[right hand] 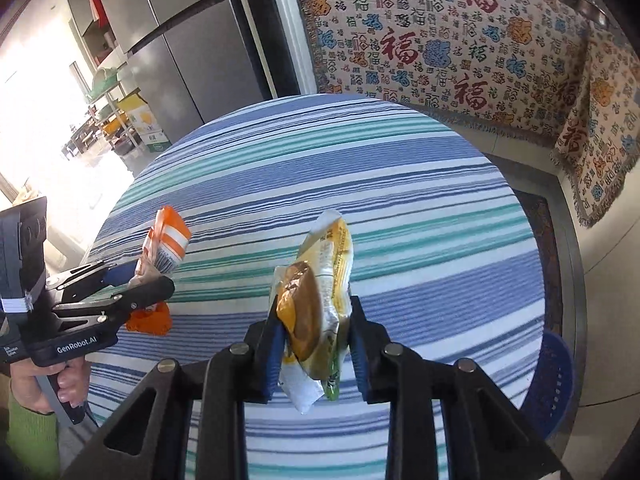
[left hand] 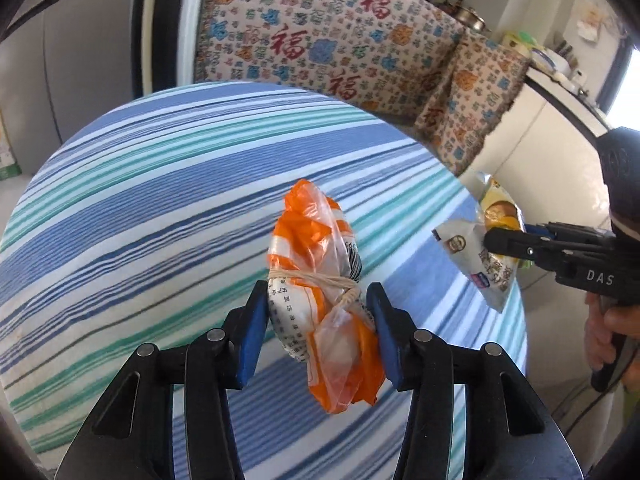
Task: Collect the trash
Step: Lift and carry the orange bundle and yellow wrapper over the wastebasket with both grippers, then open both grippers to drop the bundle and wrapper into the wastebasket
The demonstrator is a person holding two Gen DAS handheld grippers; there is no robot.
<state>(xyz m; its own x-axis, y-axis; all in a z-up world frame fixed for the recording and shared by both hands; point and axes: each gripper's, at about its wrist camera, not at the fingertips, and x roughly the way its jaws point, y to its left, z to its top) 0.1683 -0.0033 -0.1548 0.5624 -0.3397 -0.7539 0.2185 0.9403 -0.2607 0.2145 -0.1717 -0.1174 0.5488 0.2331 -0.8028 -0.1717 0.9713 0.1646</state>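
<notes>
An orange-and-white plastic bag (left hand: 316, 240), bundled and tied round with string, hangs above the striped tablecloth (left hand: 160, 200). My left gripper (left hand: 318, 300) is shut on it, a blue pad pressing on each side. A crumpled yellow snack wrapper (right hand: 320, 280) is pinched between the blue pads of my right gripper (right hand: 314, 316), also off the table. In the left wrist view the right gripper (left hand: 504, 240) shows at the right with its white-and-yellow wrapper (left hand: 480, 256). The right wrist view shows the left gripper (right hand: 152, 284) at the left holding the orange bag (right hand: 168, 240).
The round table (right hand: 360, 160) wears a blue, teal and white striped cloth. Behind it stands furniture under a patterned blanket (right hand: 440, 40). A steel fridge (right hand: 180, 40) is at the back left, and a blue plastic basket (right hand: 552, 380) sits by the table's right edge.
</notes>
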